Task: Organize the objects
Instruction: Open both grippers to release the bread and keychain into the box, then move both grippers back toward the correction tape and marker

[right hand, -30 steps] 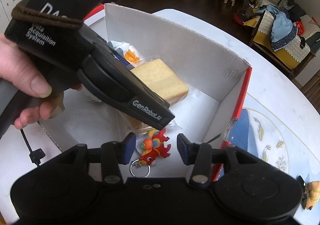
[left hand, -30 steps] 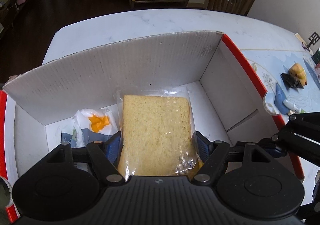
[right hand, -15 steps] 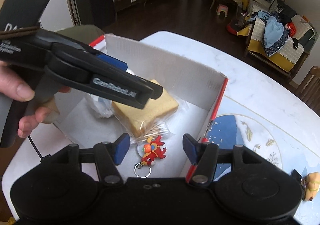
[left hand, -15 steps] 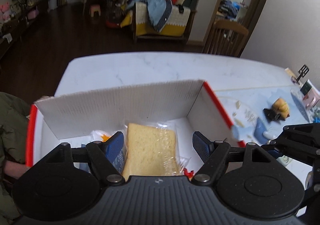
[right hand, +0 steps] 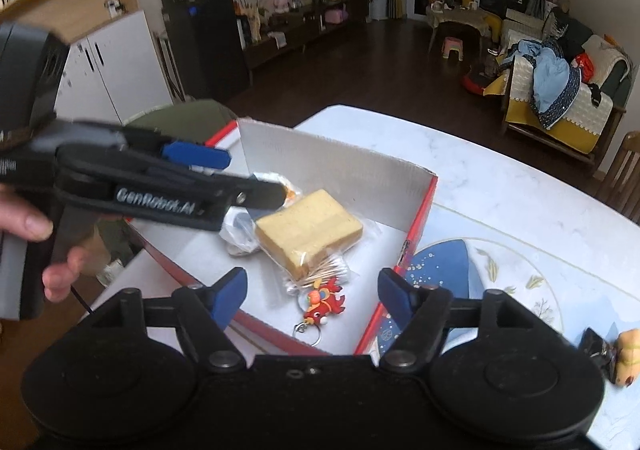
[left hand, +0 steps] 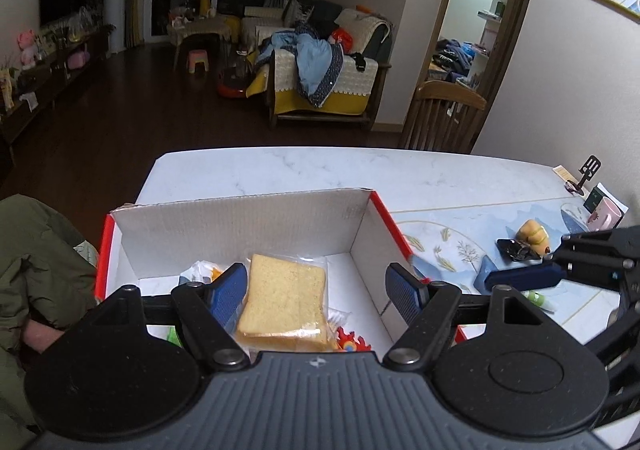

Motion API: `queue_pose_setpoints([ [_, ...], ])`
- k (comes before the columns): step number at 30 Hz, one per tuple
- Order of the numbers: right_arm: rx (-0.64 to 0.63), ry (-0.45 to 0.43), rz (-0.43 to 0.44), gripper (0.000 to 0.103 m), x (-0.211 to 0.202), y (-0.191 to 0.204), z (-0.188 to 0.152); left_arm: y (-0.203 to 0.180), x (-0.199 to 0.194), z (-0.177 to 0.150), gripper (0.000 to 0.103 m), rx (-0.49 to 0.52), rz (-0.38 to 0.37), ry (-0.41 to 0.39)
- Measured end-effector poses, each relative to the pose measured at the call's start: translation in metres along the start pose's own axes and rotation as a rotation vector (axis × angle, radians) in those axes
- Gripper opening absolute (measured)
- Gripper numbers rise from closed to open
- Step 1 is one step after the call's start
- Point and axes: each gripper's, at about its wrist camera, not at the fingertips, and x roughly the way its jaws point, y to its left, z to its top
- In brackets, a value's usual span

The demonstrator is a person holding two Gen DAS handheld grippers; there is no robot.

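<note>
A red cardboard box with white inside walls (left hand: pixel 244 226) (right hand: pixel 332 166) stands on the table. In it lie a wrapped slice of bread (left hand: pixel 282 298) (right hand: pixel 308 226), a white packet with orange print (left hand: pixel 200 272) (right hand: pixel 240 230), a bag of cotton swabs (right hand: pixel 324 270) and a red dragon keychain (right hand: pixel 324 300) (left hand: pixel 350 342). My left gripper (left hand: pixel 316 290) is open and empty, held above the box. My right gripper (right hand: pixel 312 290) is open and empty above the box's near edge.
A blue patterned mat (left hand: pixel 460 242) (right hand: pixel 500 274) lies right of the box. On it are a yellow toy (left hand: pixel 532 234) (right hand: pixel 628 354) beside a black object, a small tube (left hand: pixel 538 298), and a pink mug (left hand: pixel 606 212). A wooden chair (left hand: pixel 444 118) stands behind the table.
Both grippers have lifted up and back from the box. The left one let go of the bread, which now lies in the box. Both sets of fingers stand wider apart.
</note>
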Motion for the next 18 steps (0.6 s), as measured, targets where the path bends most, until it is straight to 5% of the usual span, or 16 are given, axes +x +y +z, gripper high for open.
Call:
queue_pose_setpoints([
  [18,0.102,-0.105,0.056,0.102,-0.062,-0.061,-0.047,-0.075,-0.029,-0.03,0.084,0.015,0.016,0.007],
])
